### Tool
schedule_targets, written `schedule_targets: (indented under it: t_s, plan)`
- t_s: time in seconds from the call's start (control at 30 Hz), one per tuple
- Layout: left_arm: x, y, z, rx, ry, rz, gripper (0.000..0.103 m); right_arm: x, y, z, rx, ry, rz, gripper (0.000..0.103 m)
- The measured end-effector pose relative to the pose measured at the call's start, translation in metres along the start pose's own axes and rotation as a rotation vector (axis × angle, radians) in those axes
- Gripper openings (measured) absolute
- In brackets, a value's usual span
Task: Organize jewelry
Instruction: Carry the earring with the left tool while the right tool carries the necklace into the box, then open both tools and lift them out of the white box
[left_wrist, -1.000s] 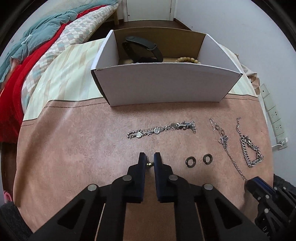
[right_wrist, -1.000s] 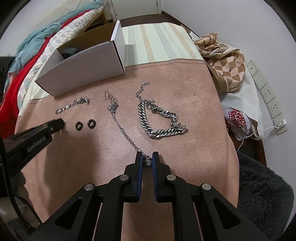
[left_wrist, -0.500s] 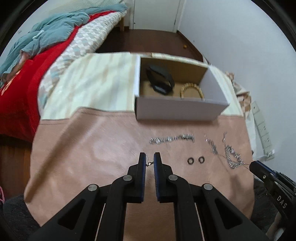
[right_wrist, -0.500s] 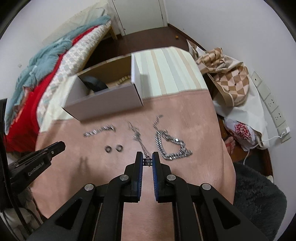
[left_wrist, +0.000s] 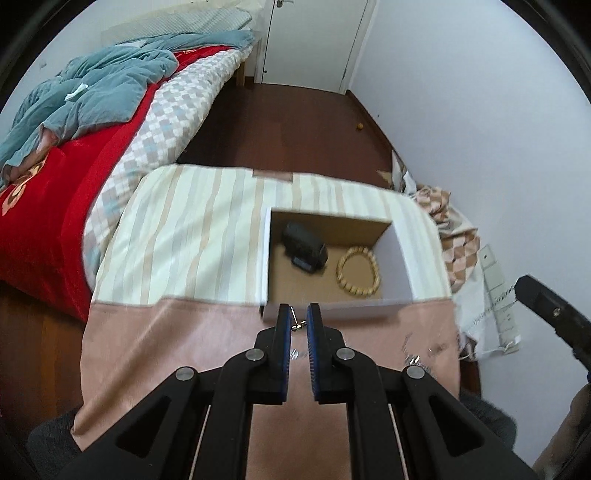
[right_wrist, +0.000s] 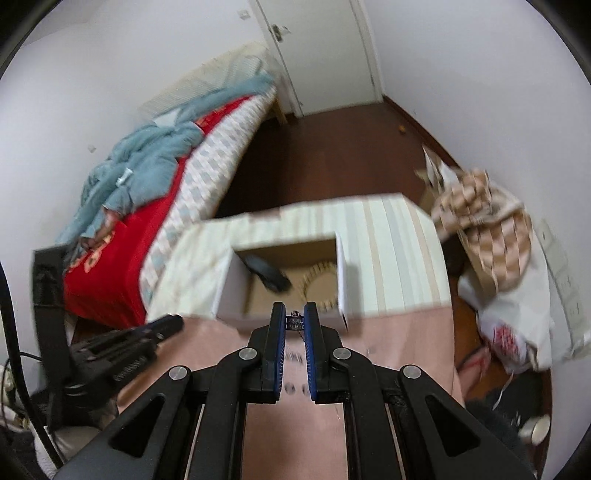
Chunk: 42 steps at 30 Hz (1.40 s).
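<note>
Above the surface (left_wrist: 177, 332), both tools pinch jewelry: left tool (left_wrist: 299, 320) an earring (left_wrist: 297, 325), right tool (right_wrist: 294, 320) a chain's bead (right_wrist: 294, 321); the box (left_wrist: 332, 308) lies directly ahead.

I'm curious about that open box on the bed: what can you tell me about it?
The box is open-topped cardboard, white outside and plain brown inside, with upright walls. It rests on the striped cloth, its near wall at the edge of the pink cloth. Inside lie a black band and, beside it, a ring of tan beads.
</note>
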<state>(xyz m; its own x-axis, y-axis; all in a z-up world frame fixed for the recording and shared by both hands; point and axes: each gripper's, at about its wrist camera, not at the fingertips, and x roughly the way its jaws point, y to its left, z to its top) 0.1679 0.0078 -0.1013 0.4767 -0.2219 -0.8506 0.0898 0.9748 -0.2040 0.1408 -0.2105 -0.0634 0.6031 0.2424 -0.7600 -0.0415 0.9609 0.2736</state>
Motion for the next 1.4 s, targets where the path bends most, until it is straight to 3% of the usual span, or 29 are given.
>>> schedule_targets:
  t_s: [0.23,0.4,0.57,0.87,0.93,0.97,1.0,1.03,1.07,1.2,1.27,1.3,1.4]
  plan:
    - [0.03,-0.001,0.049,0.004,0.051,-0.036,0.006,0.027,0.014,0.06,-0.062,0.012,0.034,0.01]
    - [0.081,0.004,0.061,-0.001,0.18,-0.064,0.006,0.096,0.002,0.077,-0.07,0.137,0.004,0.01]
    - [0.12,0.006,0.064,0.014,0.265,-0.035,0.006,0.161,-0.016,0.071,-0.075,0.258,-0.054,0.01]
    - [0.124,0.019,0.08,-0.01,0.253,0.058,0.01,0.192,-0.017,0.062,-0.097,0.343,-0.069,0.012]
    - [0.115,0.021,0.082,-0.006,0.226,0.084,0.012,0.19,-0.016,0.063,-0.094,0.346,-0.071,0.023]
    - [0.112,0.022,0.083,-0.002,0.216,0.097,0.024,0.187,-0.015,0.063,-0.091,0.34,-0.071,0.029]
    - [0.107,0.022,0.084,0.005,0.198,0.109,0.042,0.184,-0.015,0.064,-0.093,0.334,-0.074,0.042]
    - [0.102,0.023,0.083,0.01,0.181,0.126,0.053,0.179,-0.016,0.063,-0.092,0.324,-0.078,0.053]
    - [0.098,0.024,0.083,0.013,0.163,0.142,0.068,0.175,-0.016,0.063,-0.091,0.314,-0.083,0.055]
    - [0.081,0.026,0.074,0.043,0.099,0.204,0.076,0.16,-0.018,0.059,-0.084,0.293,-0.108,0.06]
    - [0.075,0.028,0.065,0.04,0.086,0.213,0.084,0.153,-0.019,0.054,-0.086,0.283,-0.136,0.076]
    - [0.073,0.029,0.061,0.039,0.083,0.216,0.096,0.15,-0.019,0.05,-0.091,0.279,-0.154,0.086]
    - [0.072,0.028,0.047,0.049,0.085,0.235,0.103,0.146,-0.016,0.038,-0.117,0.282,-0.206,0.095]
